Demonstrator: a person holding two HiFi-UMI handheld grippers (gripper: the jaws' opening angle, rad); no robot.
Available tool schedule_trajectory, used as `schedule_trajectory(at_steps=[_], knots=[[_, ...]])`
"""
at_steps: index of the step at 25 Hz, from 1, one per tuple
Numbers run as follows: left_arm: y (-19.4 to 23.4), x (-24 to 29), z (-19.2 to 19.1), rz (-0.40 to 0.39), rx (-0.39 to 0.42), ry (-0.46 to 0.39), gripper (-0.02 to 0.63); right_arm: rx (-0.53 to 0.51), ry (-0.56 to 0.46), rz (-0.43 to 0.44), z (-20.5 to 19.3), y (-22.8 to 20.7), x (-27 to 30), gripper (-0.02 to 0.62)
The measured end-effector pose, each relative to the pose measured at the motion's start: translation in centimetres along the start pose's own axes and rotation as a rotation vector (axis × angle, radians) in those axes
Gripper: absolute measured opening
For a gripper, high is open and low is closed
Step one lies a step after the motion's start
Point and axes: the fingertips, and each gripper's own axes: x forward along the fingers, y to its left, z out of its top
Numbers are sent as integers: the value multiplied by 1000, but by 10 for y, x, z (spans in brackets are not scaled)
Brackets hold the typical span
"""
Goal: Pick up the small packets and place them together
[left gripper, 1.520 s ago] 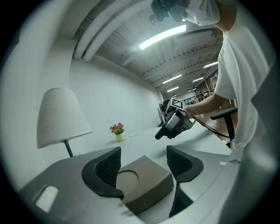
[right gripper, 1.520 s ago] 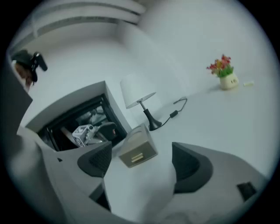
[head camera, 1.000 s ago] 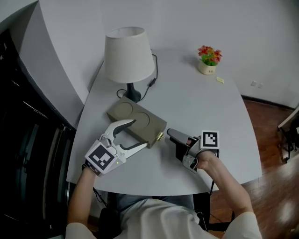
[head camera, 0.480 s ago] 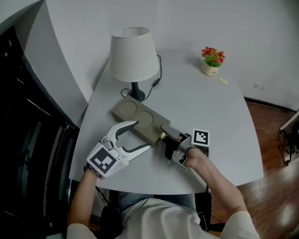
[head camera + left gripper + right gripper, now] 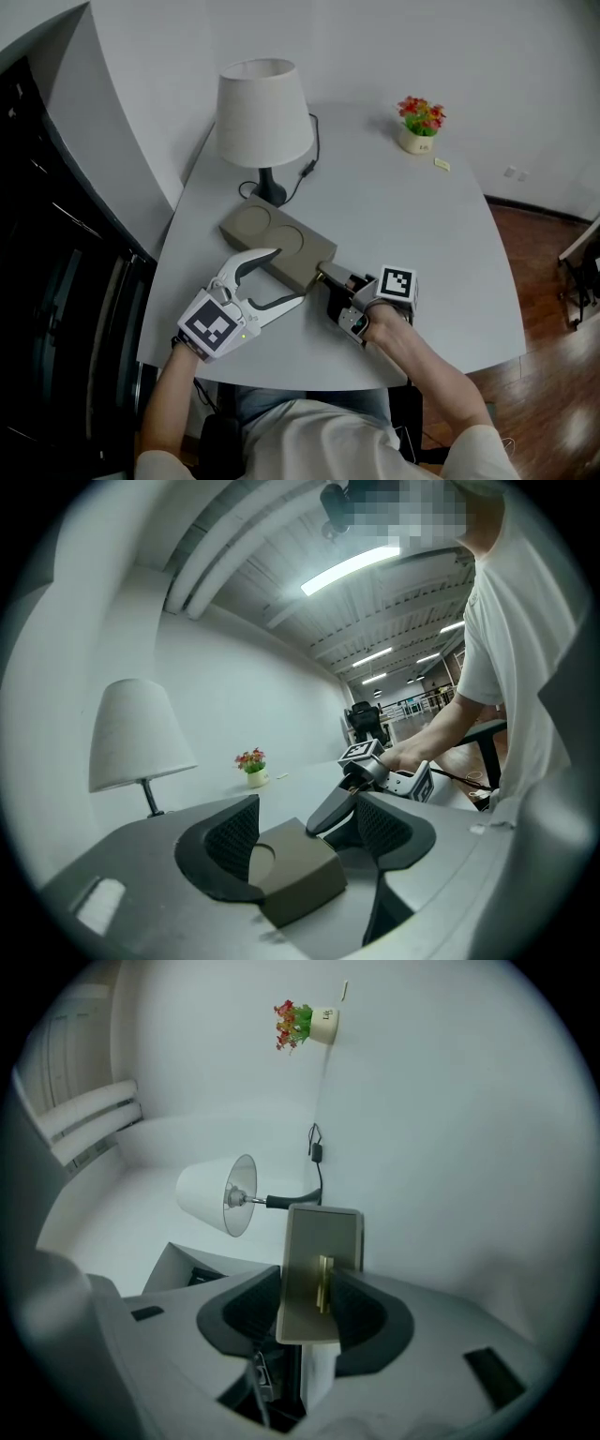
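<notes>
A flat olive-tan box (image 5: 277, 246) with two round recesses lies on the white table (image 5: 412, 225). Its near end has a small gold handle (image 5: 322, 274). My right gripper (image 5: 324, 276) points at that end. In the right gripper view the handle (image 5: 323, 1283) stands between the jaws of my right gripper (image 5: 309, 1299), which are closing; a gap shows on the left side. My left gripper (image 5: 284, 277) is open around the box's near corner (image 5: 291, 874), pads apart from it. A small pale packet (image 5: 441, 163) lies far off by the flower pot (image 5: 419, 122).
A white-shaded lamp (image 5: 262, 112) stands behind the box, its black cord (image 5: 305, 169) trailing over the table. The table's rounded front edge (image 5: 309, 380) runs just below both grippers. Dark shelving is at the left, wooden floor at the right.
My right gripper moved left up to the box's end and its jaws narrowed around the gold handle. My left gripper stayed open at the box's corner.
</notes>
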Motion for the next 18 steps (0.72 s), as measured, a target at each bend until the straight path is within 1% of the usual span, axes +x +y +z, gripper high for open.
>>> schedule_trajectory(at_steps=[4, 6, 8, 14, 18], knots=[[-3, 1, 3, -3, -3, -5, 336, -5, -12, 19, 0, 1, -5, 163], [-5, 0, 2, -5, -1, -3, 336, 0, -12, 18, 0, -1, -12, 143], [-5, -2, 1, -4, -4, -3, 336, 3, -11, 18, 0, -4, -22, 141], [-8, 1, -1, -8, -16, -13, 336, 7, -29, 8, -1, -8, -67, 141], [-12, 6, 3, -17, -25, -29, 336, -14, -60, -19, -1, -14, -105, 143]])
